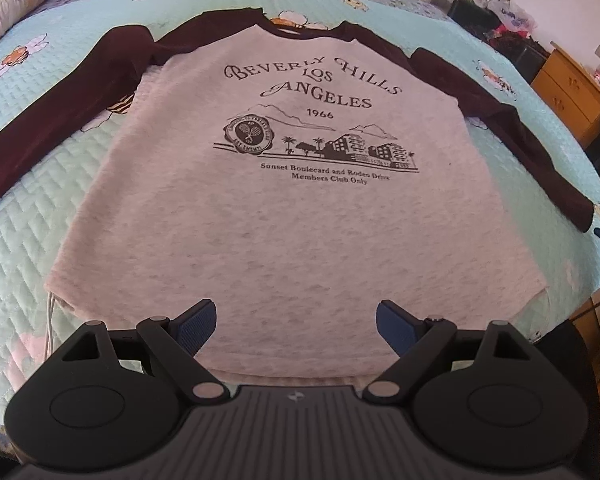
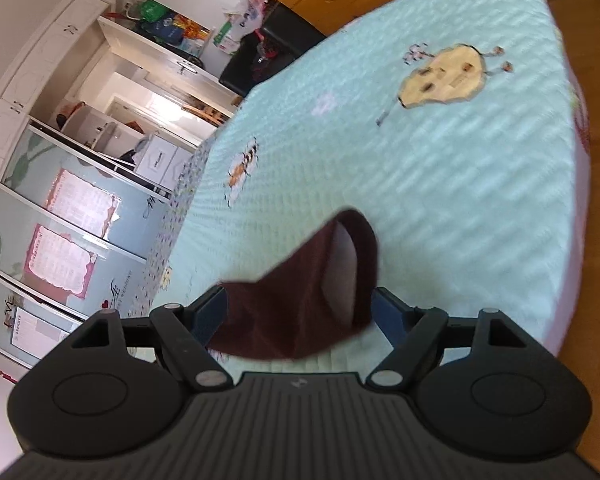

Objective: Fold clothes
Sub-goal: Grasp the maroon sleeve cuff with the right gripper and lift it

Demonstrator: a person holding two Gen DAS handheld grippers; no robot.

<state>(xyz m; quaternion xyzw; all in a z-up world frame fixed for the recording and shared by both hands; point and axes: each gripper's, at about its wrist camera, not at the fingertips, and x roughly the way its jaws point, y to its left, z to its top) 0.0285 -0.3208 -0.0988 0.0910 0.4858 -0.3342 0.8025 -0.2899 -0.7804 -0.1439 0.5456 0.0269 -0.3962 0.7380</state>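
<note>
On mint quilt [image 1: 28, 184]: sweatshirt [image 1: 284, 216] flat; left tool [image 1: 296, 320] released; right tool [image 2: 300, 312] spread around sleeve cuff [image 2: 320, 280].

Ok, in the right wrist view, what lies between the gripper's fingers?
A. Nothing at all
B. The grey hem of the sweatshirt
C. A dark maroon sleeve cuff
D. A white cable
C: the right wrist view shows the dark maroon sleeve cuff, its opening facing the camera, sitting between the fingers of the right gripper above the quilted bedspread.

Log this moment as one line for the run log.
sweatshirt flat on bed | left gripper open over hem | sleeve cuff between right gripper jaws
</note>
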